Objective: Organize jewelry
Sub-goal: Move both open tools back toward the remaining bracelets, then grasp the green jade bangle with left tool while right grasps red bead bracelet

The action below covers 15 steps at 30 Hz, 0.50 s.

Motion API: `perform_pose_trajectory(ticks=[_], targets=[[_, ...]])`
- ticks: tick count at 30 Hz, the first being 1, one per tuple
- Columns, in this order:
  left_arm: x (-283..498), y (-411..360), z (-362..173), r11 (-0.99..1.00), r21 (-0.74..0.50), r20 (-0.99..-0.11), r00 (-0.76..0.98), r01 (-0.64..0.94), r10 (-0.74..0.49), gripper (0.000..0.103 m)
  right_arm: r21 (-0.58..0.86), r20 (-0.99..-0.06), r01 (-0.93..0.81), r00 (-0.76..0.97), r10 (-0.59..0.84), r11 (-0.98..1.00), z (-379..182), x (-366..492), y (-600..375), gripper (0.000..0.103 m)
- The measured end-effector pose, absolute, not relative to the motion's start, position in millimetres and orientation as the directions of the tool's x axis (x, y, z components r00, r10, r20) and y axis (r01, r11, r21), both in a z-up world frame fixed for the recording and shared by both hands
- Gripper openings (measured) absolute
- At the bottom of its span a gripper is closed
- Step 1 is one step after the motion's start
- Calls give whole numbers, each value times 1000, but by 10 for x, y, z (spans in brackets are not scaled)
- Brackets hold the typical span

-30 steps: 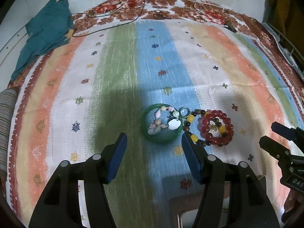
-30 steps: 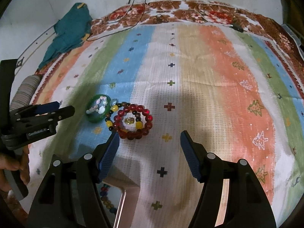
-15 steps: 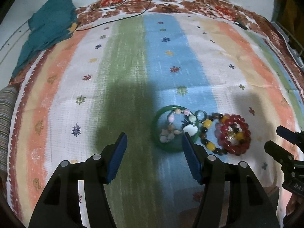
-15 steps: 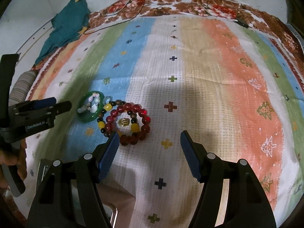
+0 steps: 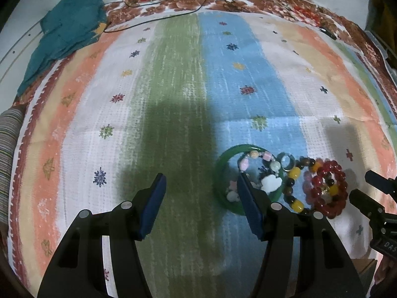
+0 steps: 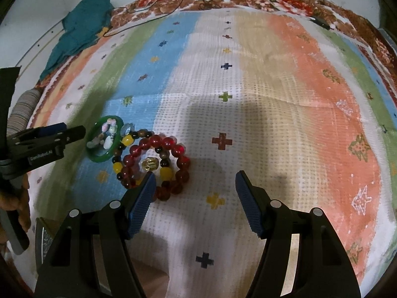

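A small heap of jewelry lies on the striped cloth. A green bangle (image 5: 224,164) (image 6: 99,157) rings a pastel bead bracelet (image 5: 258,157). Beside it lie a small ring (image 5: 286,160), a dark and yellow bead bracelet (image 5: 294,173) (image 6: 126,140) and a red bead bracelet (image 5: 327,188) (image 6: 158,144) with a gold charm (image 6: 150,164). My left gripper (image 5: 201,203) is open and empty, its right finger in front of the bangle. My right gripper (image 6: 194,198) is open and empty, its left finger over the red bracelet's near edge.
A teal cloth (image 5: 67,27) (image 6: 82,29) lies bunched at the far left corner. Thin black cables (image 5: 158,17) run along the cloth's far floral border. A striped roll (image 5: 10,144) sits at the left edge. A box edge (image 6: 44,238) shows at bottom left.
Both grippers have moved left and nearer the jewelry. In the left view the heap has slid right and down; in the right view it has drawn under the left finger. Both stay open.
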<state>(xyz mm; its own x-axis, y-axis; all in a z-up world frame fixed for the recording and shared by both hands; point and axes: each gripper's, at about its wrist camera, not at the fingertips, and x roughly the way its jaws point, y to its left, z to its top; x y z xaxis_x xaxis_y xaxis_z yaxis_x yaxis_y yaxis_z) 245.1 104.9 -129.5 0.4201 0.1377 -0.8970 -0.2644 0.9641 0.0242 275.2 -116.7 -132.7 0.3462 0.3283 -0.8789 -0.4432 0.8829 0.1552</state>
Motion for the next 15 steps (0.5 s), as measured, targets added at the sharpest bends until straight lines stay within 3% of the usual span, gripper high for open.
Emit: perform_pose_trajectory(ticks=[6,9,15], targets=[[2525,1064,-1406,963,24,-907,399,-269,135,60,159,-881,-441,340,329,883,-1395,2822,-1154,66],[2557,1037,-1453,965,28,-908,396,-259,133,59,154,-884,-434,340,320,888,-1434,2851,-1153,59],[2599,1061,-1521,962,57,-907,389,-266,161,59,151,-886,-434,339,316,888,-1486,2913,-1147,56]])
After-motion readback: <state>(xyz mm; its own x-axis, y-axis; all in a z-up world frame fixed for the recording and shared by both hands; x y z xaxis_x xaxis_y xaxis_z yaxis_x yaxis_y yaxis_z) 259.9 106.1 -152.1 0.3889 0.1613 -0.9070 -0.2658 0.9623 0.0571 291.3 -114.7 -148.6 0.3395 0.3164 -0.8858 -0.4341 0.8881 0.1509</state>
